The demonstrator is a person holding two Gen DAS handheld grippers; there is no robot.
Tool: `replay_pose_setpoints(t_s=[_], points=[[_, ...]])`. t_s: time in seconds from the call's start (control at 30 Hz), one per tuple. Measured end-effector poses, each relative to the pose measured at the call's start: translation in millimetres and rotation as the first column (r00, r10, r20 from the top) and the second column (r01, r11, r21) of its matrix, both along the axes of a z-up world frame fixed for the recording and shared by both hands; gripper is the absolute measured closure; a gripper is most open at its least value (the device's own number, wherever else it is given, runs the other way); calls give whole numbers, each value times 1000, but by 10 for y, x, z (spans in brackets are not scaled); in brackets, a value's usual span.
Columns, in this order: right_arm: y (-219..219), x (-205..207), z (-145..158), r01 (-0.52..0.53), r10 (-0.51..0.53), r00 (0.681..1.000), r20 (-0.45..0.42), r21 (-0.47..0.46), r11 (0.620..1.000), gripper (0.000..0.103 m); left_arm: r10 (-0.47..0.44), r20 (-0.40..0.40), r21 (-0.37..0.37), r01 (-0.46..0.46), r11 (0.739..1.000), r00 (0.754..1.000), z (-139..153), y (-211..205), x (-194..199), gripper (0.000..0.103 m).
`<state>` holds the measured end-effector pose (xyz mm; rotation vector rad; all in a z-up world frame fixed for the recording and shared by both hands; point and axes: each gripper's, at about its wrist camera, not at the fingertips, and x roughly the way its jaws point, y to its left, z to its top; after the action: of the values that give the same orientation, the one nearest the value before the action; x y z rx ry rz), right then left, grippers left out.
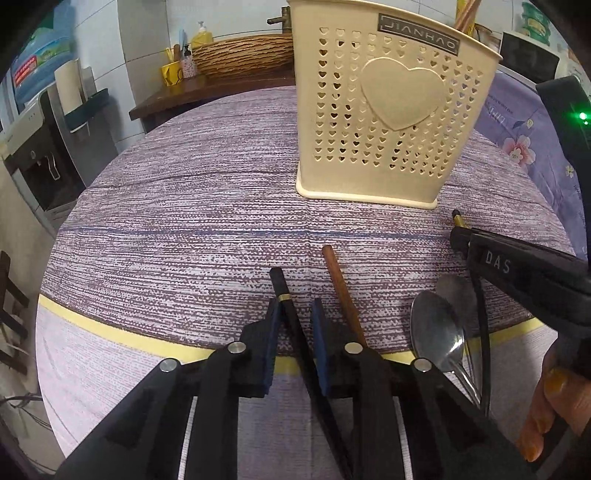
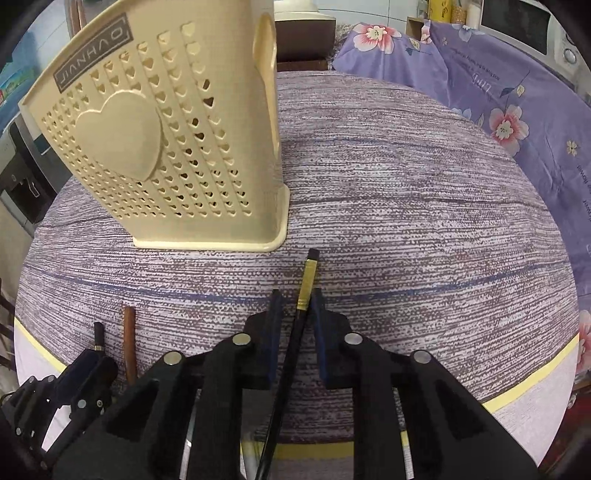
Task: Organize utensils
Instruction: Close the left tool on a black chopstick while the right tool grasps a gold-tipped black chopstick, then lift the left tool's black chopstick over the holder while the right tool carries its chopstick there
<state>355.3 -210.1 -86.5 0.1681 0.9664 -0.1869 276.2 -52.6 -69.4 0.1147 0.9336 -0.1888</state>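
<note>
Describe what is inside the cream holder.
Brown stick tops poke above the holder rim, likely chopsticks. Its perforated walls hide everything lower inside.

So the cream plastic utensil holder with heart-shaped holes (image 1: 388,110) stands on the far part of the round table with a striped purple cloth (image 1: 184,221). Nearer, left to right: a black chopstick with a thin gold band (image 1: 284,295), a brown wooden chopstick (image 1: 341,291), then two steel spoons (image 1: 439,325). Another black chopstick with a long gold band (image 2: 309,280) lies just near of the holder's right corner.
</note>
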Motion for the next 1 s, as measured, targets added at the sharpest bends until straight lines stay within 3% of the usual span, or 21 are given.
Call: replay_pose_setpoints(t_s=[0.27, 0.77, 1.0], points=[[-88, 85, 2, -3, 2, 1000, 17, 40, 999, 95, -5, -9, -8, 5, 1000, 1000, 8, 22, 116, 94], [-191, -73, 137, -19, 9, 996, 85, 121, 993, 95, -8, -23, -37, 7, 999, 1000, 12, 71, 206, 94], [-203, -303, 359, -68, 44, 982, 185, 124, 990, 95, 19, 12, -112, -17, 994, 1000, 164, 240, 218, 95]])
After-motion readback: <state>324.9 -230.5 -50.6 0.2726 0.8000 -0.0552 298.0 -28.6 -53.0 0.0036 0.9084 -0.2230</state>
